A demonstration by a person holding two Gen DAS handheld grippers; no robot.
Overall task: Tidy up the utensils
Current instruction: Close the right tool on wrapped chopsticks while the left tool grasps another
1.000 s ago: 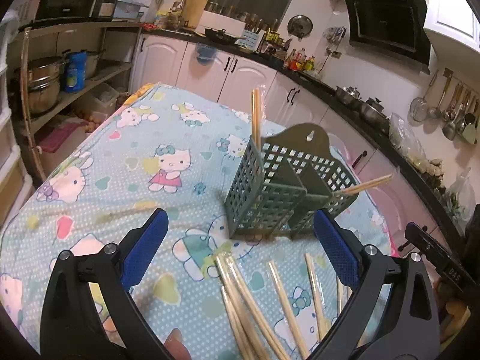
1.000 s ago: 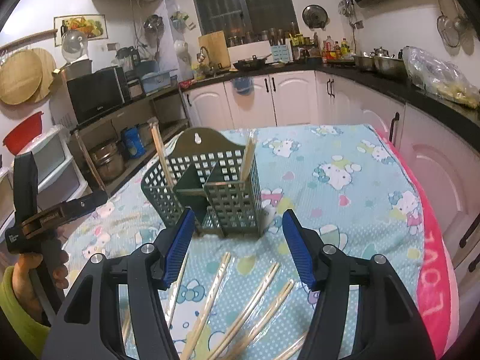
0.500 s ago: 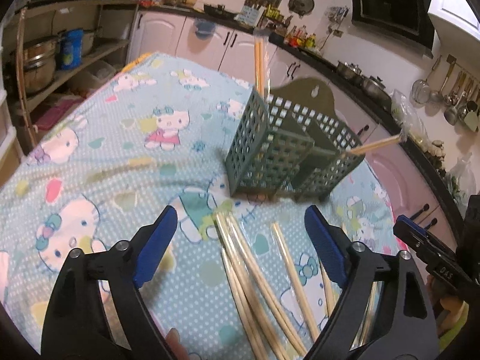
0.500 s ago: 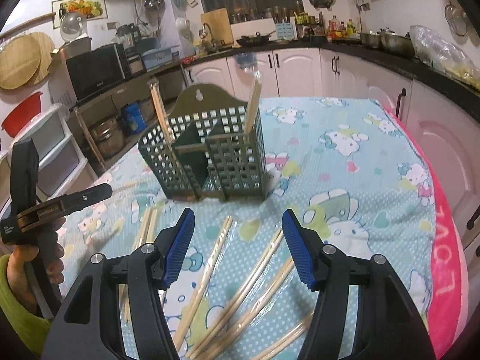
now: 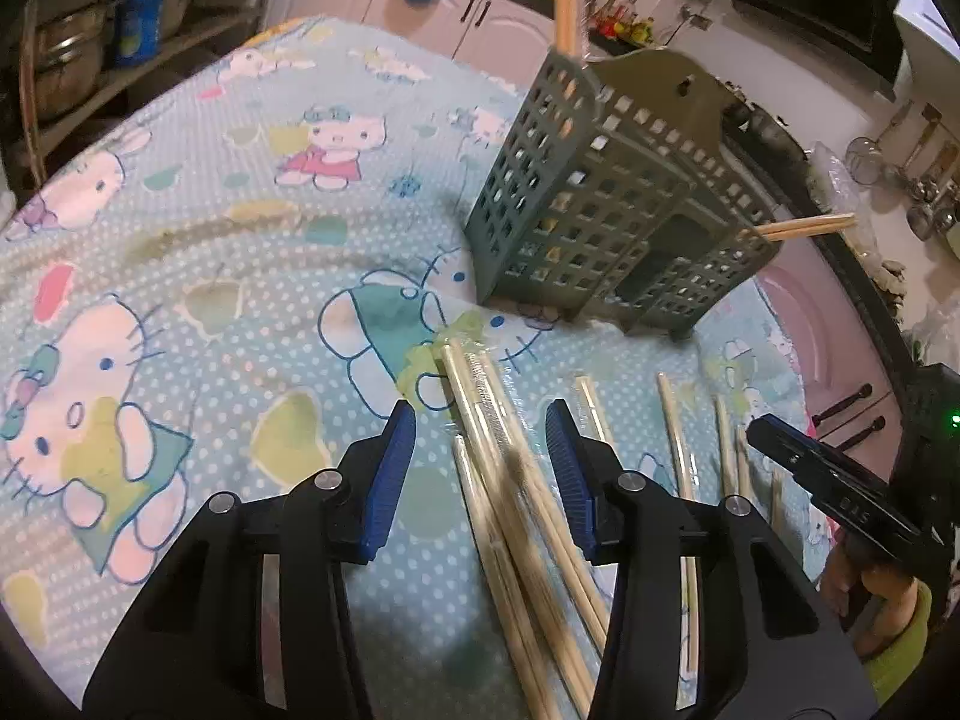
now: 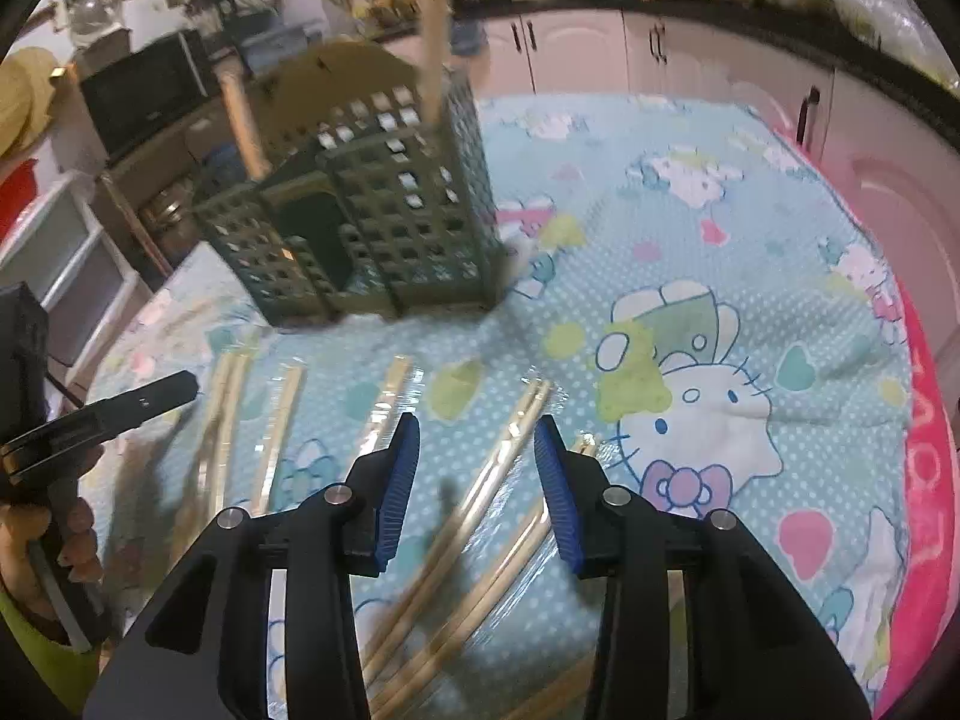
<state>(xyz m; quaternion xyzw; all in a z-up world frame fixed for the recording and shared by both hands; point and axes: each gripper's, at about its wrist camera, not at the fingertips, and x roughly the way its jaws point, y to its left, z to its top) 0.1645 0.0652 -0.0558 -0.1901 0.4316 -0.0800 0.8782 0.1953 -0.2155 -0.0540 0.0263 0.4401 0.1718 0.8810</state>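
Left wrist view: the left tool (image 5: pixel 480 462) hangs low over the desk (image 5: pixel 180 240), jaws parted wide and holding nothing, straddling a bundle of wrapped chopsticks (image 5: pixel 510 480) lying flat on the cartoon-cat cloth. More wrapped pairs (image 5: pixel 675 438) lie scattered to the right, near the other hand. Beyond them stands the green lattice utensil caddy (image 5: pixel 600 210), one pair of chopsticks upright in its left compartment, another pair leaning out of the right. Over to the right wrist view: the right tool (image 6: pixel 477 468) is spread too, empty, a wrapped pair (image 6: pixel 504 450) between its blue pads. These sticks look light and stiff, but the clear film is likely slippery; best pinched mid-length, across the pair.
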